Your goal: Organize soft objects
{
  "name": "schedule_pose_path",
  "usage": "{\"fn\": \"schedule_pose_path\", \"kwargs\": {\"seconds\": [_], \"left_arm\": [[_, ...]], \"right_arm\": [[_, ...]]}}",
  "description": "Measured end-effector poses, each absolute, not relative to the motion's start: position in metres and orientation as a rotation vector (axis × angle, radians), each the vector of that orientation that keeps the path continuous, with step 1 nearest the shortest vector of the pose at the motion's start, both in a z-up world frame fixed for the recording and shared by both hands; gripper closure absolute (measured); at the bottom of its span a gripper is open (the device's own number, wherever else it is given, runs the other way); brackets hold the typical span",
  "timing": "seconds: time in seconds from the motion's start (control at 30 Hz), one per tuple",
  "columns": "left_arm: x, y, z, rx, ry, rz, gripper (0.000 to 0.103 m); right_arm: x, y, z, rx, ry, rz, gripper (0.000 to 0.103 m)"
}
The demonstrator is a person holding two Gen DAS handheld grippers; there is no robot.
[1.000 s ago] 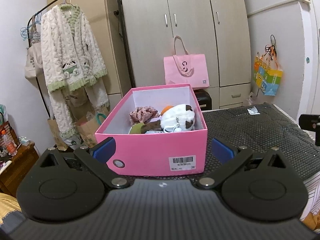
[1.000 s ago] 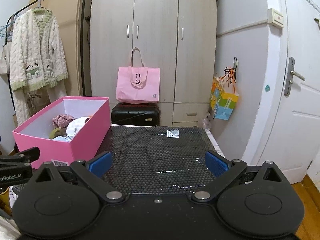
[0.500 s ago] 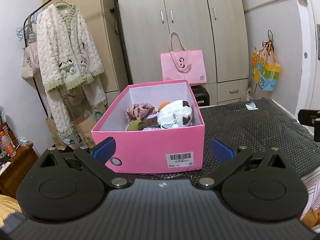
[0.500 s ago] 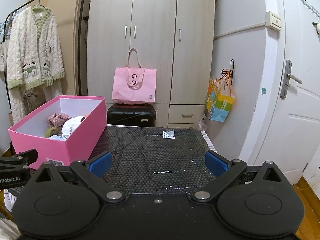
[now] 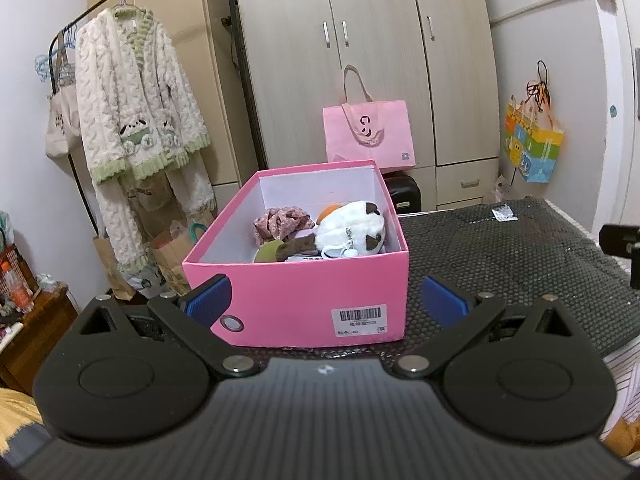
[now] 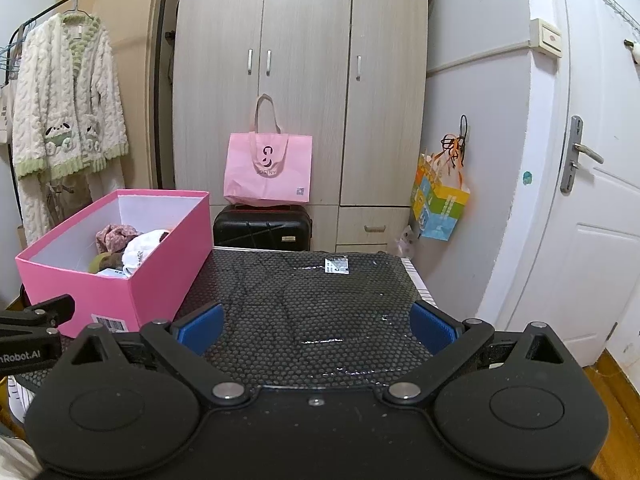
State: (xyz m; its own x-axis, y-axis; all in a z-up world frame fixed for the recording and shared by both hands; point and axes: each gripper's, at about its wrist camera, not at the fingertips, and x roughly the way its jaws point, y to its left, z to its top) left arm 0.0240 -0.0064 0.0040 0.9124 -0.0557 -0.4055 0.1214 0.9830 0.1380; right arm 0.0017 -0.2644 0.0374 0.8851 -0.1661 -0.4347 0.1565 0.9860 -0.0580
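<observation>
- My left gripper (image 5: pixel 325 298) is spread wide and empty; its blue pads (image 5: pixel 210 300) stand on either side of the near end of the pink box (image 5: pixel 296 300), with no contact that I can see.
- My right gripper (image 6: pixel 316 326) is likewise spread wide and holds nothing; only the black mat (image 6: pixel 312 304) shows between its pads (image 6: pixel 200 326).
- The pink box sits on the left part of the black mat, open at the top, with a barcode label (image 5: pixel 358 320) and a metal eyelet (image 5: pixel 232 323) on its near end wall.
- The soft things lie inside the box, toward its near end:
  - a white plush toy (image 5: pixel 352 230) with dark brown patches and an orange patch, with a small white tag clipped on at its front;
  - a bunched pink patterned cloth (image 5: pixel 280 222) to the left of the toy, touching it;
  - an olive-green and brown piece (image 5: pixel 276 250) below the cloth, partly hidden by the box wall.
- In the right wrist view the box stands to the left of my right gripper, and the left tool's dark body (image 6: pixel 36 320) enters from the left edge.
- The rest of the mat carries only a small white label (image 6: pixel 337 266) near its far edge.
- Behind the mat: a wardrobe (image 6: pixel 300 80), a pink tote bag (image 6: pixel 268 172) on a black suitcase (image 6: pixel 262 228), a fleece robe (image 5: pixel 136 128) on a rack, and a colourful bag (image 6: pixel 440 204) hanging beside a white door (image 6: pixel 592 200).
</observation>
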Motion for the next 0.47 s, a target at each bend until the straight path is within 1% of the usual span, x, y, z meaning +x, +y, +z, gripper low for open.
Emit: {"fn": "schedule_pose_path", "kwargs": {"seconds": [0.47], "left_arm": [[0.0242,-0.0022,0.0060,0.139,0.403,-0.073,0.000]], "right_arm": [[0.0054,-0.2676,0.0351,-0.017,0.463,-0.173,0.002]]}}
